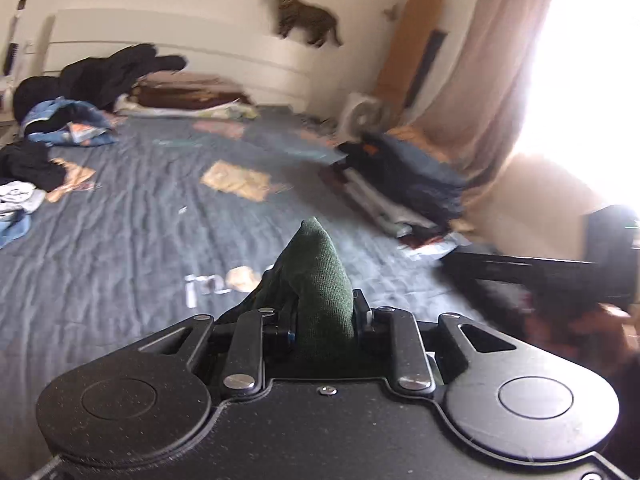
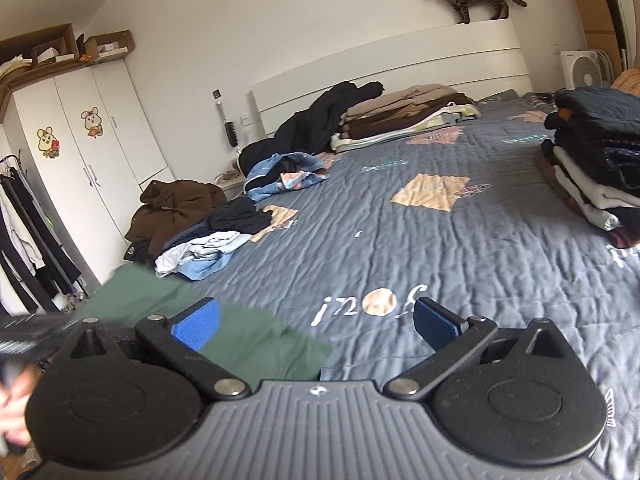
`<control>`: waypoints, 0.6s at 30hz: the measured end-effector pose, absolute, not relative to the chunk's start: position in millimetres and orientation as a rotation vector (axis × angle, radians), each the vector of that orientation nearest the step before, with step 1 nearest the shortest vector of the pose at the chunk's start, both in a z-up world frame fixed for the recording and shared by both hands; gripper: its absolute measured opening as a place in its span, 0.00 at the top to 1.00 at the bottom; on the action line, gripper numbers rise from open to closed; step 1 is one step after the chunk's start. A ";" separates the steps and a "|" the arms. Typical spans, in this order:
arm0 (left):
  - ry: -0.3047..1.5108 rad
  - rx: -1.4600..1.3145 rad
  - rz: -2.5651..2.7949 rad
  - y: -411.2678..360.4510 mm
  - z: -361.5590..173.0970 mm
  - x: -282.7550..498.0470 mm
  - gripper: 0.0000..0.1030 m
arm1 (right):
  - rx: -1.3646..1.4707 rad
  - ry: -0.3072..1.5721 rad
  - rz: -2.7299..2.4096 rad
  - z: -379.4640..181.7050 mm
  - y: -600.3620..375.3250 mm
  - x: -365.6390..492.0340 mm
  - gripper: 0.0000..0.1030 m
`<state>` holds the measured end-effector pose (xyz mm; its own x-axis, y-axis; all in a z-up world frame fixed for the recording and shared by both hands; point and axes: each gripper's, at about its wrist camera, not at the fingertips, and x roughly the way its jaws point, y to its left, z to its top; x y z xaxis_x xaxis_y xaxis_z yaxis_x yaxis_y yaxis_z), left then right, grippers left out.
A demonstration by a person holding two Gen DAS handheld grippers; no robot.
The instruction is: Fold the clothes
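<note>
Left wrist view: green garment [image 1: 320, 280] pinched between closed left fingers [image 1: 362, 304]; right fingers [image 2: 198, 322] wide apart, empty, above it.

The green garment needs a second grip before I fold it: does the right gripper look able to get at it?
Probably yes. The right gripper is open and holds nothing, and the green garment lies on the bed just below its left finger with nothing between.

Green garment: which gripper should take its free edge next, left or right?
Right. The right gripper is open and empty beside the green garment on the bed; the left gripper is shut on it.
</note>
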<state>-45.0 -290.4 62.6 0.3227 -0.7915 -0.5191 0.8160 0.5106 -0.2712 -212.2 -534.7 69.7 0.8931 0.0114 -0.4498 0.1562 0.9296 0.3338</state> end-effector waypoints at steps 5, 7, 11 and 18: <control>0.672 0.236 -1.027 -300.6 41.7 -50.7 0.65 | 0.339 0.506 -0.066 57.2 -530.7 -210.3 0.00; 0.628 0.270 -1.058 -281.1 47.3 -67.9 0.51 | 0.325 0.523 -0.058 52.5 -527.9 -211.6 0.00; 0.604 0.307 -1.083 -242.0 51.0 -100.0 0.24 | 0.296 0.557 -0.043 43.1 -522.3 -214.2 0.00; 0.801 0.232 -1.053 -227.5 -18.9 -108.5 0.36 | 0.232 0.601 -0.035 39.7 -488.3 -232.2 0.00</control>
